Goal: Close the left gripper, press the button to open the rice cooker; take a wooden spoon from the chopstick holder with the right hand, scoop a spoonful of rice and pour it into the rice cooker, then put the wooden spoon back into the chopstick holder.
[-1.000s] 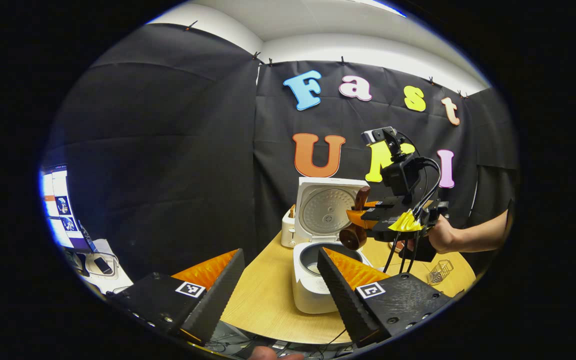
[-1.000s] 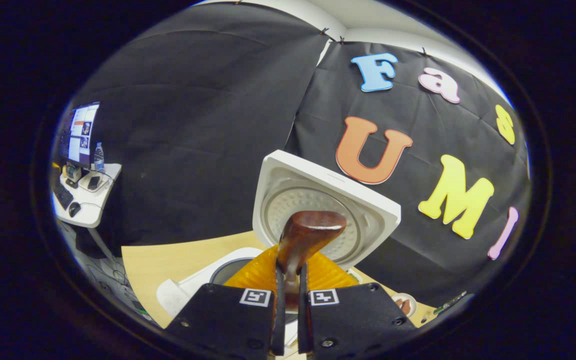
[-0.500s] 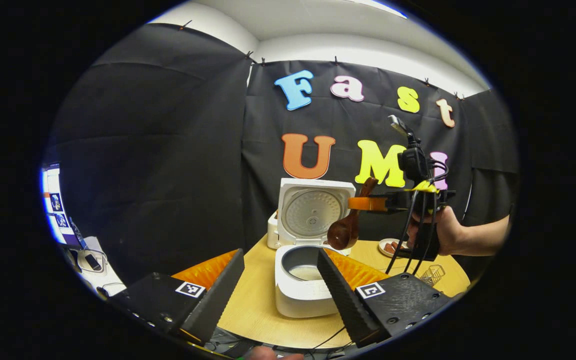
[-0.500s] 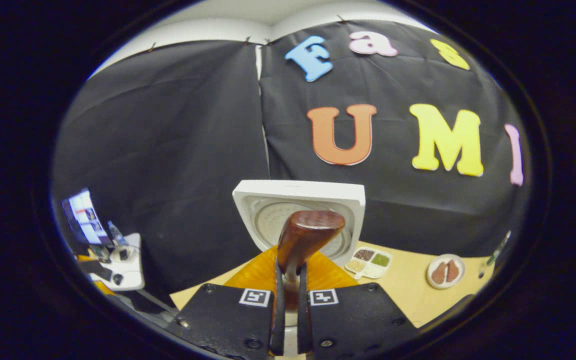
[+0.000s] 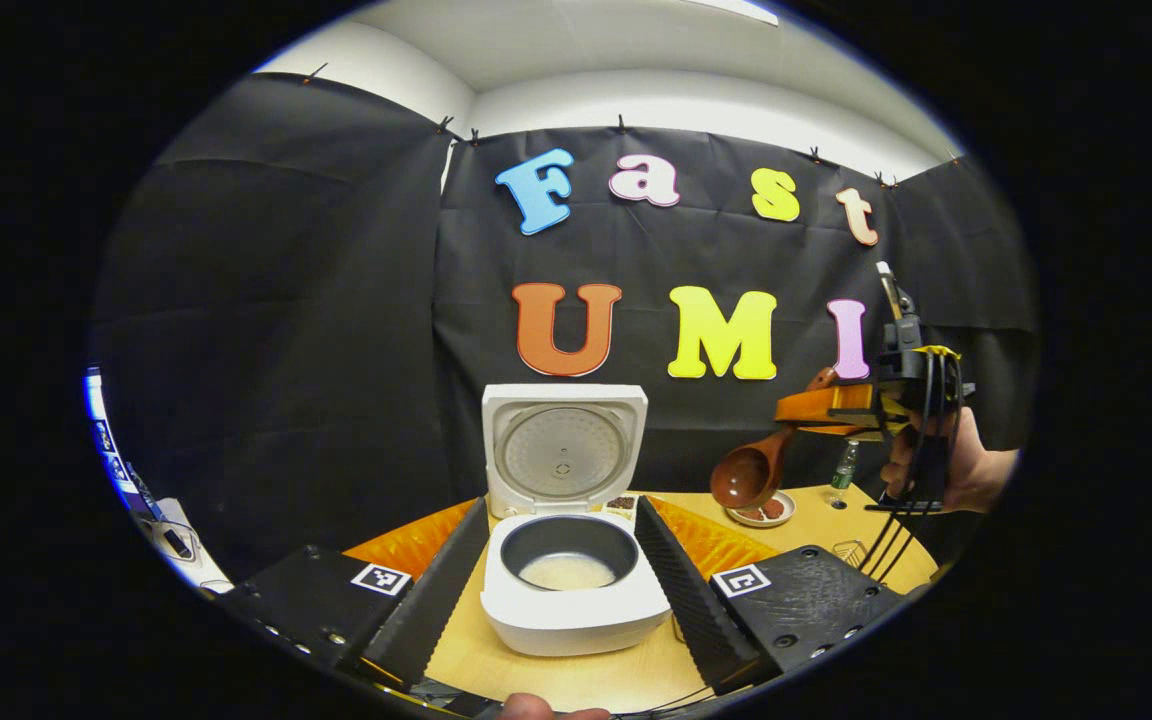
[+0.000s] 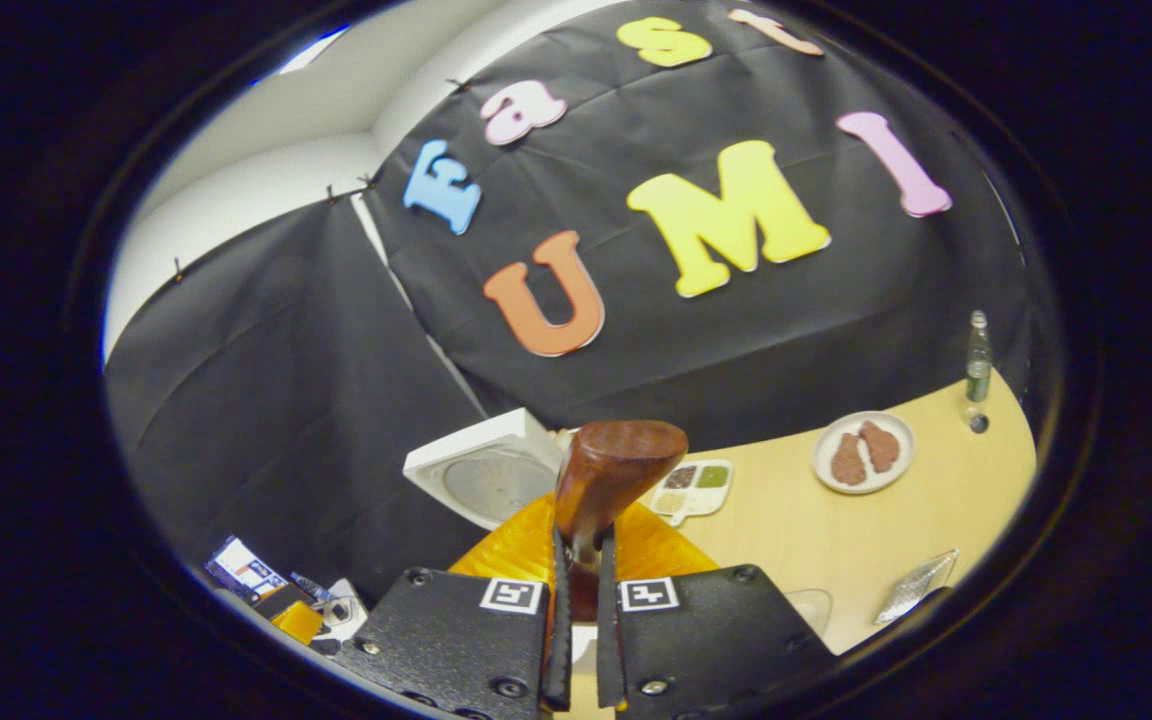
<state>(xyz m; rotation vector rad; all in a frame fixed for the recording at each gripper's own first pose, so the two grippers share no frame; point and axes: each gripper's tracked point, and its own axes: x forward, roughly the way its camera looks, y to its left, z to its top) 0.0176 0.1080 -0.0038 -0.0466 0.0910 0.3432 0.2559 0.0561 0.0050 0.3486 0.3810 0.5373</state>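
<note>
Left gripper (image 5: pixel 561 580) low over the near table edge, fingers spread wide, nothing between them. They frame the cooker (image 5: pixel 573 597) on the table (image 5: pixel 546 680). Cooker lid (image 5: pixel 563 446) stands upright at the back; pot (image 5: pixel 570 552) open, a thin pale layer of rice (image 5: pixel 566 571) on its bottom.

Right gripper (image 6: pixel 576 640) pinches the spoon (image 6: pixel 608 470) by its handle, both fingers pressed on it. In the left gripper view that gripper (image 5: pixel 836 405) is up in the air, right of the cooker and well apart from it, held by a hand (image 5: pixel 956 465). Spoon (image 5: pixel 751 472) hangs bowl-down, tilted left, above a plate (image 5: pixel 764 515). Cannot tell whether the bowl carries any rice.

Right gripper view, tilted: plate (image 6: pixel 863 452) with two brown pieces, a divided dish (image 6: pixel 694 487) beside the lid (image 6: pixel 488 480), a bottle (image 6: pixel 977 360) at the far edge, a wire holder (image 6: pixel 921 585) near the table's front.
</note>
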